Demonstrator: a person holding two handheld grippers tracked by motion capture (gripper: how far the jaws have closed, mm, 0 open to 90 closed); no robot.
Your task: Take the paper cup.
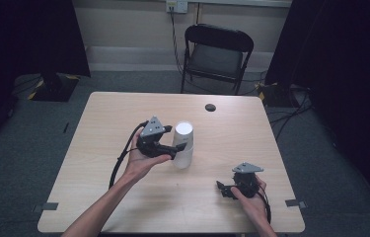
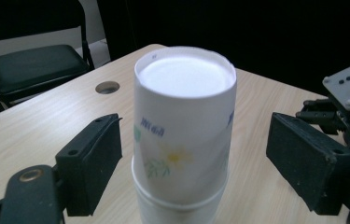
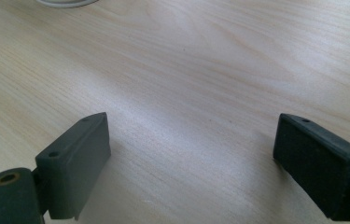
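A white paper cup (image 1: pixel 182 145) with a flower print (image 2: pixel 184 126) stands upside down near the table's middle, nested over a second white cup. My left gripper (image 1: pixel 175 148) comes at it from the left. In the left gripper view the left gripper (image 2: pixel 193 149) is open, its black pads on either side of the cup with a gap on each side. My right gripper (image 1: pixel 224 190) rests low near the table's front right, pointing left. Its jaws (image 3: pixel 191 154) stand wide open over bare wood with nothing between them. The cup's rim (image 3: pixel 65 2) shows at the top of the right gripper view.
The light wooden table (image 1: pixel 123 113) has a dark round cable hole (image 1: pixel 210 107) at its far side. A black folding chair (image 1: pixel 217 54) stands behind the table. Dark curtains hang at both sides, and cables lie on the floor to the right.
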